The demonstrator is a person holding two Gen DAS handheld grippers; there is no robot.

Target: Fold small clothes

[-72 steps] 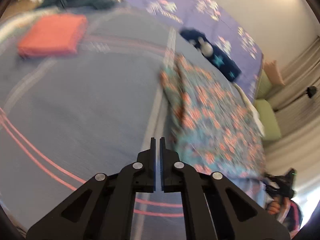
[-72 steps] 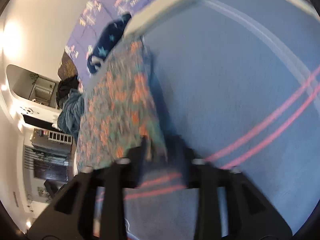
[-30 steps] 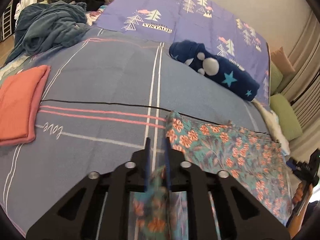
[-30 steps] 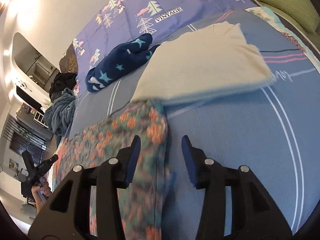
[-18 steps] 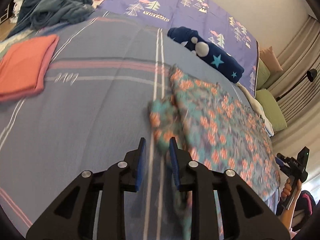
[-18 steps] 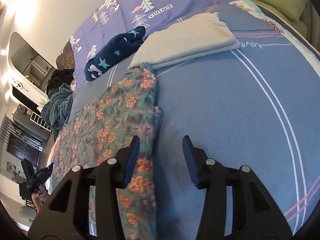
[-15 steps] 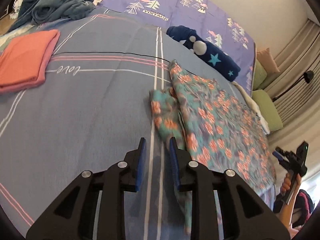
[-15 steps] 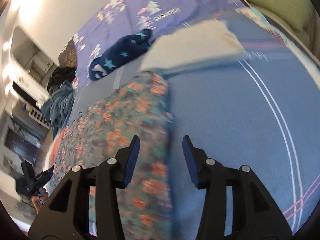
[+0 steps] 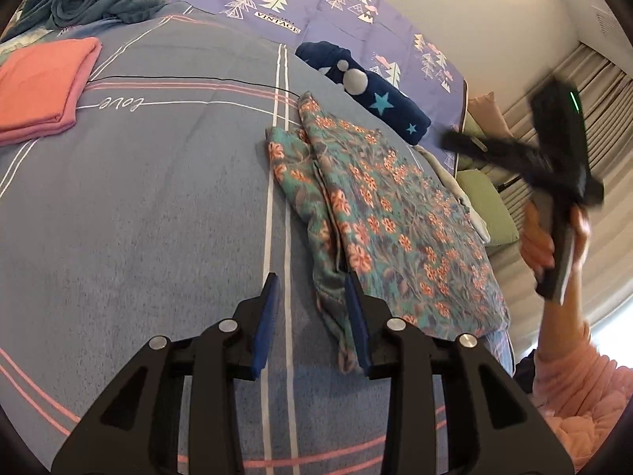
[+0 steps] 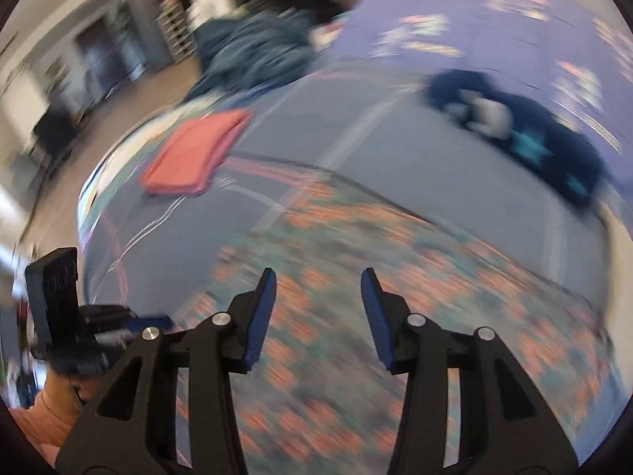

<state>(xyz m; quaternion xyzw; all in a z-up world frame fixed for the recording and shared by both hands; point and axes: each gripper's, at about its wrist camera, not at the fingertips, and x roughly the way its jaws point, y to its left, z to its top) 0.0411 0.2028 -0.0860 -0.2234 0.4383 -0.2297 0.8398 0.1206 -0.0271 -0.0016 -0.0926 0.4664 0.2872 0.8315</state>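
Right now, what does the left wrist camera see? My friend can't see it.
The left gripper is open over a blue bedspread, beside a flat floral garment. A folded pink cloth lies far left.

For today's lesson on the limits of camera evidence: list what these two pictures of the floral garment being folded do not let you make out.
- Right wrist view: motion blur smears the floral garment; its folds and edges are unreadable.
- Left wrist view: the garment's near corner is hidden behind the left gripper.
- Left wrist view: the right gripper is blurred; its jaws cannot be read there.
- Left wrist view: the pink folded cloth is cut off by the edge.
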